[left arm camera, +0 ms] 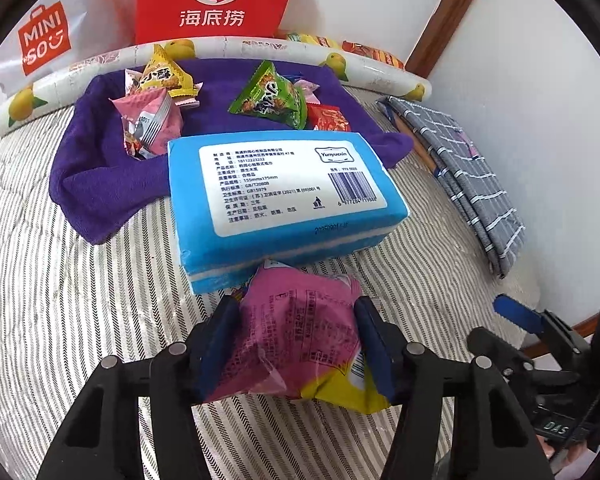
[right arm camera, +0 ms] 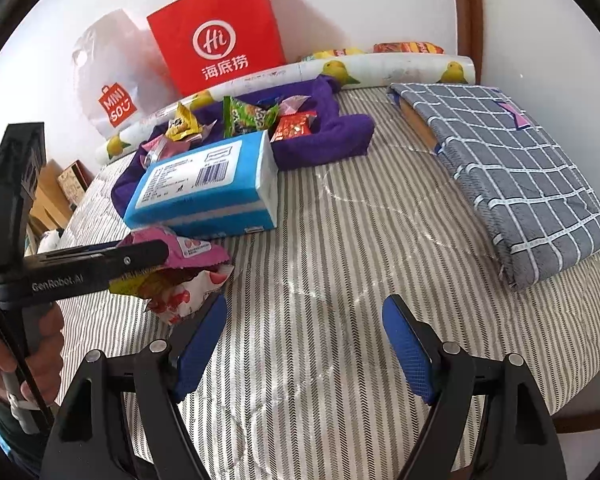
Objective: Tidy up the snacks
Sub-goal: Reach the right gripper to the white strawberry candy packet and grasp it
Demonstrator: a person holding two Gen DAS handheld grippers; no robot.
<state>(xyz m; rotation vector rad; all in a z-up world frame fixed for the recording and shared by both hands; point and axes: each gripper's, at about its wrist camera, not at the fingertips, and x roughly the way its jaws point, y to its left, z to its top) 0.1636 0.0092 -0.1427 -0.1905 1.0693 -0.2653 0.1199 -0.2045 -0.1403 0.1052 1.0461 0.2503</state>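
A pink snack packet (left arm camera: 300,340) with a yellow corner lies on the striped cover just in front of a blue tissue pack (left arm camera: 284,192). My left gripper (left arm camera: 296,308) is shut on the packet, one blue pad pressing each side. The right wrist view shows the same grip from the side, left gripper (right arm camera: 156,256) clamped on the crumpled packet (right arm camera: 188,280). Several more snacks sit on a purple towel (left arm camera: 100,184) behind the tissue pack: yellow (left arm camera: 168,76), green (left arm camera: 272,96), red (left arm camera: 328,118) and pink (left arm camera: 148,120). My right gripper (right arm camera: 306,304) stands open over bare striped cover, holding nothing.
A red paper bag (left arm camera: 216,0) and a white Miniso bag (left arm camera: 40,44) stand against the wall behind a lemon-printed roll (left arm camera: 260,50). A folded grey checked cloth (right arm camera: 520,168) lies at the right. A hand (right arm camera: 40,340) holds the left gripper's handle.
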